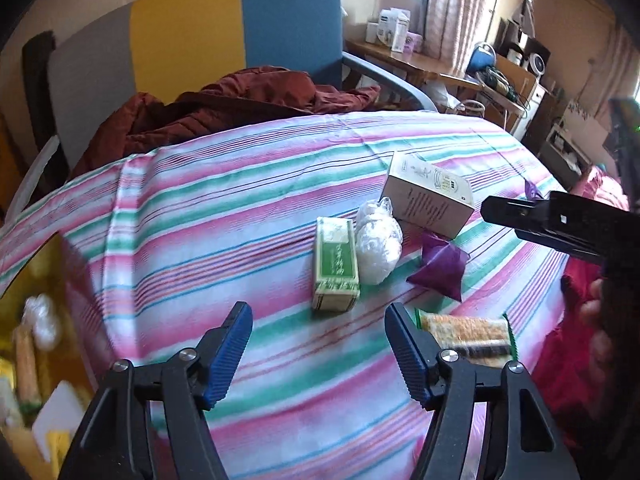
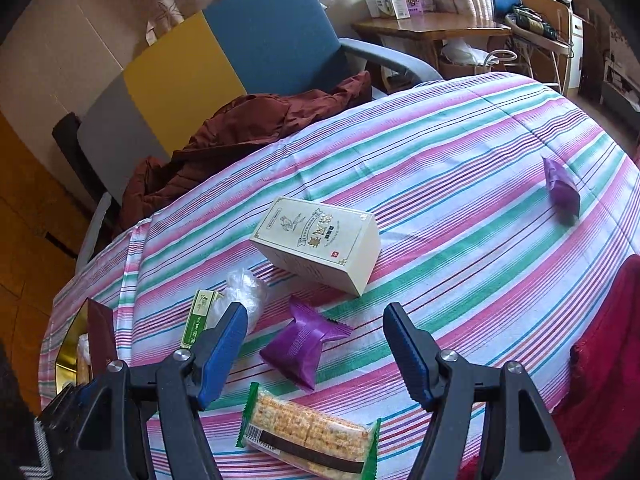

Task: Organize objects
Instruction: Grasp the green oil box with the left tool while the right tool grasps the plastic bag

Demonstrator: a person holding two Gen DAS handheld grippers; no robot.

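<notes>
Several items lie on a striped bedsheet (image 1: 200,208). In the left wrist view I see a green box (image 1: 335,264), a white plastic bag (image 1: 378,240), a cream box (image 1: 428,196), a purple packet (image 1: 438,264) and a cracker packet (image 1: 468,332). My left gripper (image 1: 318,314) is open and empty, just short of the green box. My right gripper (image 2: 316,314) is open above the purple packet (image 2: 304,344), its pads clear of it. The cracker packet (image 2: 308,432) lies below it. A second purple packet (image 2: 562,188) sits far right.
A gold container (image 2: 70,344) with a dark red lid (image 2: 102,332) sits at the bed's left edge. A brown jacket (image 1: 224,108) lies on a grey, yellow and blue chair (image 1: 192,40). Red cloth (image 2: 608,360) is at the right, and a wooden table (image 2: 428,28) stands behind.
</notes>
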